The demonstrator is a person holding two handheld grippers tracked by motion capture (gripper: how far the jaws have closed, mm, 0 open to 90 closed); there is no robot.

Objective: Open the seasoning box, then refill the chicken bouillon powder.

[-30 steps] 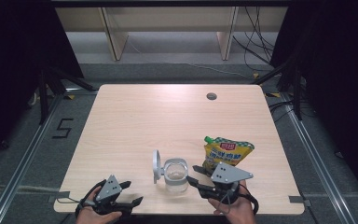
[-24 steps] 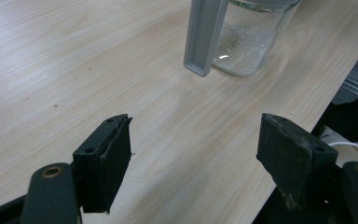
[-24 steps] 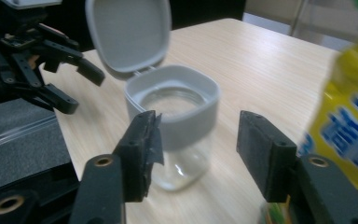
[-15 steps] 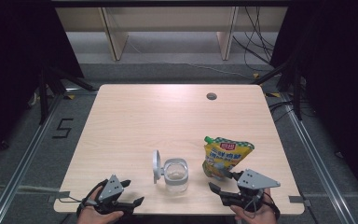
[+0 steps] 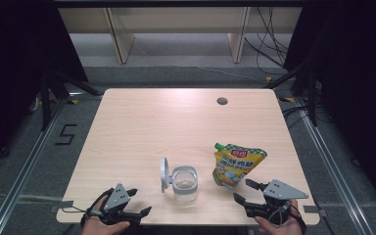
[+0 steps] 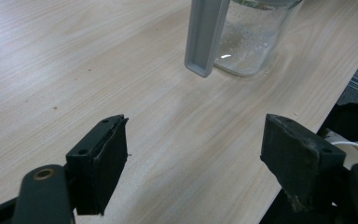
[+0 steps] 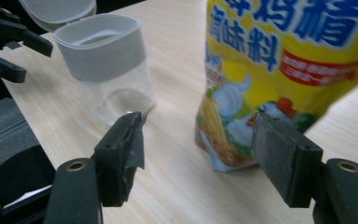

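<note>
My right gripper (image 5: 246, 191), jaws just widened and empty, sits just below the glossy yellow pouch (image 5: 236, 165), which stands upright beside the clear glass jar (image 5: 183, 183) and its flipped-open grey lid (image 5: 164, 174); my left gripper (image 5: 138, 201) waits spread wide, farther off.

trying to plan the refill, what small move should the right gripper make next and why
Probably ease the right gripper forward around the yellow pouch: its fingers have just been opening, nothing between them, and the pouch stands upright just ahead, beside the open jar.
</note>
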